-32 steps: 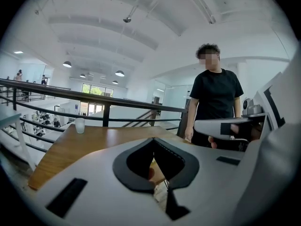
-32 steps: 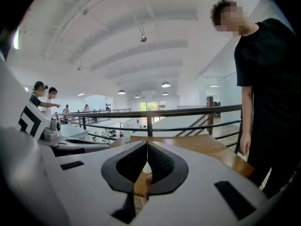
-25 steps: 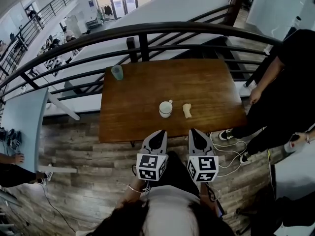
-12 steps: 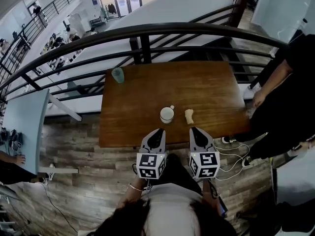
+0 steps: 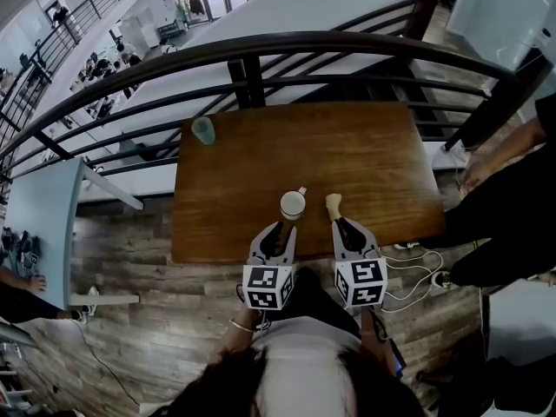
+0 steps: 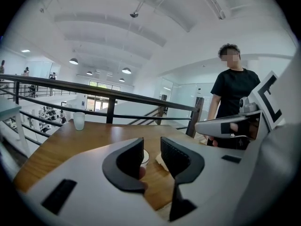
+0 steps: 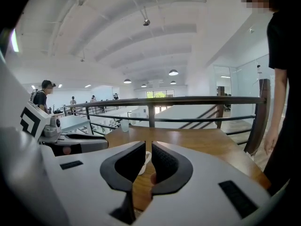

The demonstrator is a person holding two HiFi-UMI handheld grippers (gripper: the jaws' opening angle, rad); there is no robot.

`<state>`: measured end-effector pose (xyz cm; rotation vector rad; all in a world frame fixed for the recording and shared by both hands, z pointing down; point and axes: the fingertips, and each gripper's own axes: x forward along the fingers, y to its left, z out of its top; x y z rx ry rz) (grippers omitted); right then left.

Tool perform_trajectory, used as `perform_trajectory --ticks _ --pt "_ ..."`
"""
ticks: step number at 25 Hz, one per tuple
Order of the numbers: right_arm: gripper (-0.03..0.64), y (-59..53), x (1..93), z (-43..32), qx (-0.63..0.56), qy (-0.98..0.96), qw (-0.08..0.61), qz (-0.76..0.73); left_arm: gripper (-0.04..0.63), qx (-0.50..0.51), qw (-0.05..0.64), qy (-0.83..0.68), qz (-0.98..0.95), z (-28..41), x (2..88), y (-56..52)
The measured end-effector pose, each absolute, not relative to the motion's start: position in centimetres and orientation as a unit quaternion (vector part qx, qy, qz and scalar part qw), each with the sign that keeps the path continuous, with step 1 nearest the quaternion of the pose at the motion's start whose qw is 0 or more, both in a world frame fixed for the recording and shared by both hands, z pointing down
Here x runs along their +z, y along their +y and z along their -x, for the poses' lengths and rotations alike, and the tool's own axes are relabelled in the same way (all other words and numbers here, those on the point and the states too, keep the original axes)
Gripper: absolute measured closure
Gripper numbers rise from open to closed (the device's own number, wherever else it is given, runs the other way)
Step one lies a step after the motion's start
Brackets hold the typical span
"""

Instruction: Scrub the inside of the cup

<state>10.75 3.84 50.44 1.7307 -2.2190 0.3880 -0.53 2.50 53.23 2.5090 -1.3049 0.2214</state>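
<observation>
Cup (image 5: 293, 204) first: the white mug stands upright on the wooden tabletop (image 5: 365, 150), near its front edge, with the handle turned away from you. Behind the tabletop runs a dark metal railing (image 5: 261, 55), and a person in black (image 5: 512, 207) stands off the right end. Your left tongs (image 5: 282, 231) reach over the front edge with their tips just beside the cup. Their jaws have just been opening and stand a little apart with nothing between them; the cup shows beyond the gap. Your right tongs (image 5: 342, 225) sit alongside, jaws all but together and holding nothing, tips near a small beige sponge (image 5: 334, 203) that lies just right of the cup. A pale green glass (image 5: 203, 129) stands well apart, at the far left corner
</observation>
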Motion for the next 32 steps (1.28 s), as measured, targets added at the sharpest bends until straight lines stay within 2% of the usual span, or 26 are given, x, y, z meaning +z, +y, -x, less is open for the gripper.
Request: perform_trajectory --ticks 10,32 --pt "0.572 1.5 52.9 -13.0 0.157 -0.773 0.172 -0.590 0.420 0.093 0.166 -0.469 -0.862 -0.6 55.8 0.6" --pt "0.462 -3.4 59.4 -14.6 0.218 -0.766 0.215 -0.565 0.264 0.142 0.193 -0.479 -0.845 -1.5 62.3 -3.7"
